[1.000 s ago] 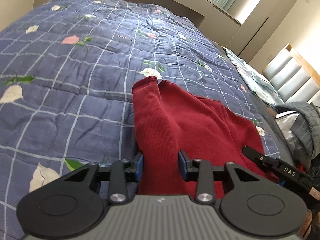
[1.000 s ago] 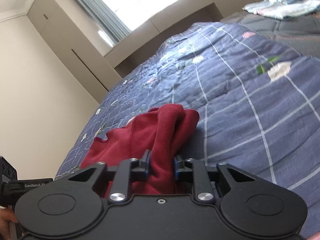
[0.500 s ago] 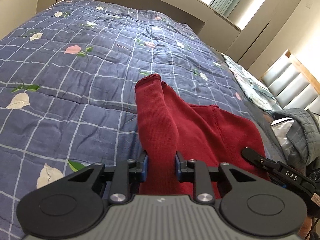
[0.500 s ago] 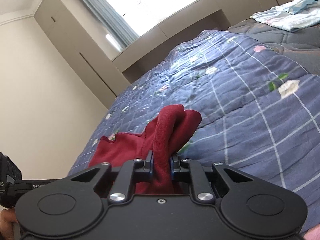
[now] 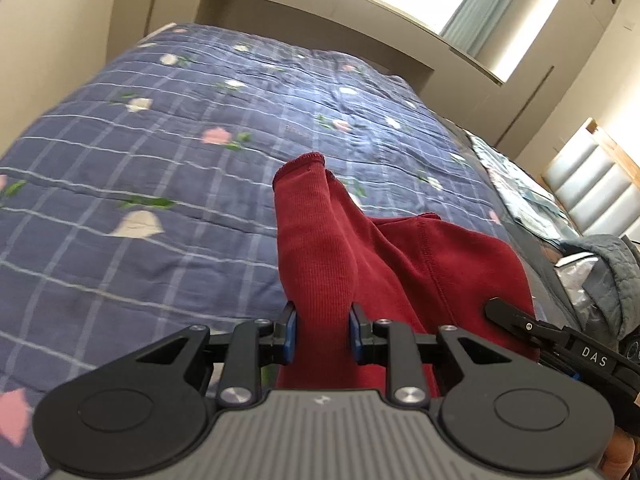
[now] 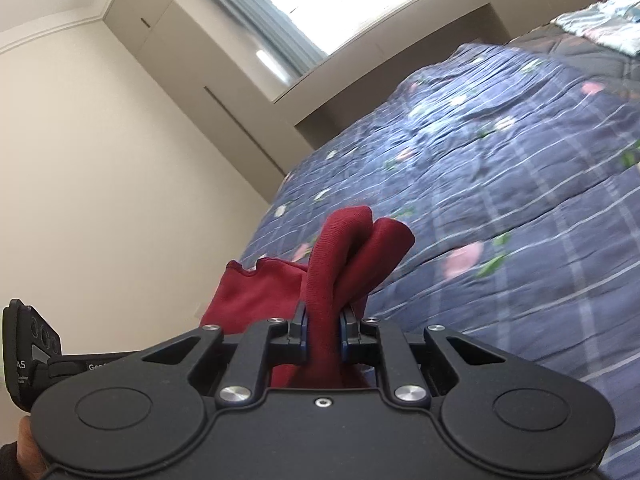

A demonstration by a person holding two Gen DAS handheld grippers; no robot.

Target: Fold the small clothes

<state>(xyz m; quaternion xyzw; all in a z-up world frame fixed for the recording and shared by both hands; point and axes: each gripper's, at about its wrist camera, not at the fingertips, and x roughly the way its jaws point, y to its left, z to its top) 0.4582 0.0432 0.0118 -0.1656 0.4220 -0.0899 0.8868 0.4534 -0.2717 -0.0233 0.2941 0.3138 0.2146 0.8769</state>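
A small dark red knit garment (image 5: 400, 264) hangs between my two grippers above the blue checked quilt (image 5: 160, 168). My left gripper (image 5: 323, 330) is shut on one bunched edge of it; the cloth rises in a fold ahead of the fingers. My right gripper (image 6: 323, 334) is shut on another bunched part of the red garment (image 6: 340, 256), which stands up in two folds. The rest of the cloth sags to the left in the right wrist view. Each gripper's body shows at the edge of the other's view.
The quilt (image 6: 520, 184) with flower prints covers the bed. A folded light patterned cloth (image 6: 600, 24) lies at its far side. A grey jacket (image 5: 608, 264) and a padded headboard (image 5: 592, 184) are at the right. Walls, cupboards and a window ledge surround the bed.
Both grippers have closed tighter on the red garment and lifted it off the quilt. Both views have tilted upward, showing more wall and window.
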